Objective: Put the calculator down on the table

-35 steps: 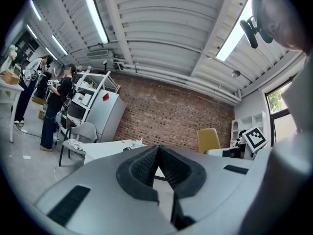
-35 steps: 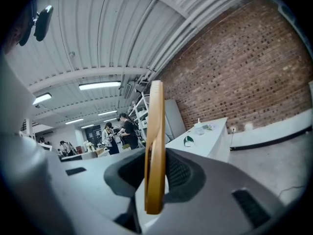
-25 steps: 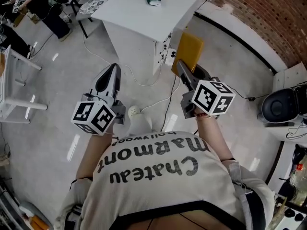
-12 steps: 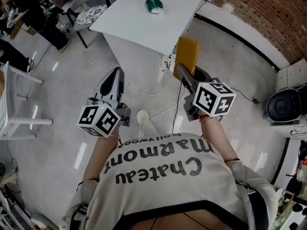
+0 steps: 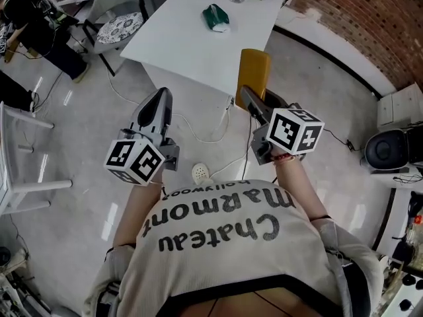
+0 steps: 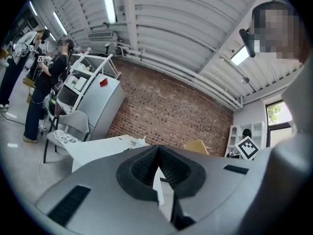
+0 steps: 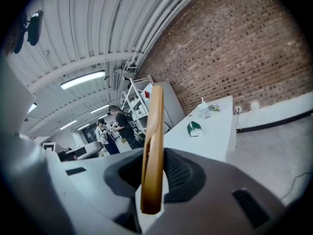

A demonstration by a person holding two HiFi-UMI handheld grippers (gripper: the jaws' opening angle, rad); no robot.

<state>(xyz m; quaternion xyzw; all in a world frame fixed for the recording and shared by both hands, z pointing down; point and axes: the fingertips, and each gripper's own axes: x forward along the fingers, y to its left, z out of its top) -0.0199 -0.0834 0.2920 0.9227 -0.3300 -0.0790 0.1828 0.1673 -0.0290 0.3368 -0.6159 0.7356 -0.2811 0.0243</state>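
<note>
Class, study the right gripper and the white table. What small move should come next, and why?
Probably carry the right gripper forward until it is over bare tabletop. Its jaws clamp the yellow calculator on edge, and it seems to hang over the floor, short of the white table, so lowering now would likely miss.

Mustard-yellow calculator (image 5: 255,71); white surface (image 5: 185,45); green-and-white object (image 5: 216,17); red brick wall (image 5: 370,18); pale grey floor (image 5: 79,131); beige shirt (image 5: 225,256), dark lettering.
</note>
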